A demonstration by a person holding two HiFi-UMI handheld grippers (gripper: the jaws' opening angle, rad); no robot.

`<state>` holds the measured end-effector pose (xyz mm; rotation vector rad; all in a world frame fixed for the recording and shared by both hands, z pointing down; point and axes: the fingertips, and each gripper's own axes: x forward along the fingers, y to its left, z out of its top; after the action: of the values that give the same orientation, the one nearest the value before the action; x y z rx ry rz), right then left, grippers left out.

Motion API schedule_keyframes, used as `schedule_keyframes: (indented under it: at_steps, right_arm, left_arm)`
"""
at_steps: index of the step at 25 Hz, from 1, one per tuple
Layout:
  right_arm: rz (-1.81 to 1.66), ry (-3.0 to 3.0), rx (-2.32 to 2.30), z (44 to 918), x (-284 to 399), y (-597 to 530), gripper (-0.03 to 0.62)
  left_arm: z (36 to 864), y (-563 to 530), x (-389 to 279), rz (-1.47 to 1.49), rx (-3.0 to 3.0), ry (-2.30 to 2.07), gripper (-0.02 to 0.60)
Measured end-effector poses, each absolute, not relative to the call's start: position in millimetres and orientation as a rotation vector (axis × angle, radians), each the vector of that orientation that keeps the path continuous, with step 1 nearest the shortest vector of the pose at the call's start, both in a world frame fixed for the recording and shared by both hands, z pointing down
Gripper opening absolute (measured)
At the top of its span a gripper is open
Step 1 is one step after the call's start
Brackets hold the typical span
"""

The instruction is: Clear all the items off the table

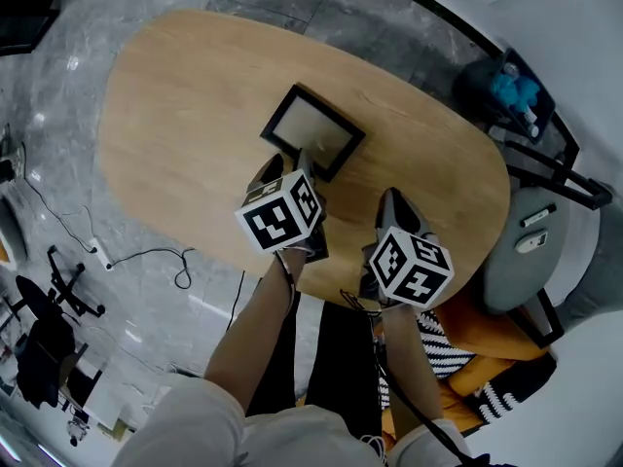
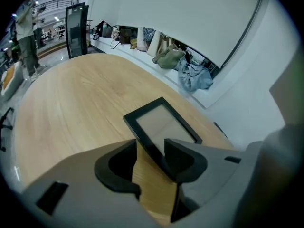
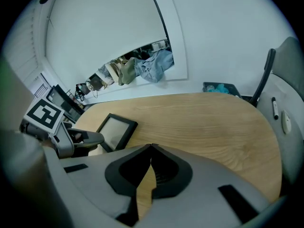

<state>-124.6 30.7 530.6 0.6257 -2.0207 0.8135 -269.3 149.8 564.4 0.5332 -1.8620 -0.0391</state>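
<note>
A black picture frame (image 1: 313, 132) lies flat on the oval wooden table (image 1: 185, 115), a little right of its middle. My left gripper (image 1: 289, 166) points down at the frame's near edge. In the left gripper view its jaws (image 2: 151, 144) stand apart, with the edge of the frame (image 2: 164, 122) running between them; the pads do not press on it. My right gripper (image 1: 392, 197) hovers over bare wood near the table's front edge, to the right of the frame. Its jaws (image 3: 151, 146) meet tip to tip with nothing in them. From there the frame (image 3: 115, 129) shows at the left, beside the left gripper (image 3: 78, 139).
A grey chair (image 1: 531, 241) stands at the table's right end, with a dark bin holding blue things (image 1: 511, 90) behind it. Orange and striped cushions (image 1: 477, 334) lie by my legs. Cables (image 1: 146, 256) trail on the floor at left. Bags and clothes (image 2: 180, 61) line the far wall bench.
</note>
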Motion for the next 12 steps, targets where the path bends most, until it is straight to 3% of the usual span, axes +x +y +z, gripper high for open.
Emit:
schedule_keyframes:
  at_steps: [12]
  right_arm:
    - [0.828,-2.009,0.626,534.6,-115.1,23.5,0.025]
  left_arm:
    - [576.4,144.2,-271.1,0.013,0.496,-1.850,0.198]
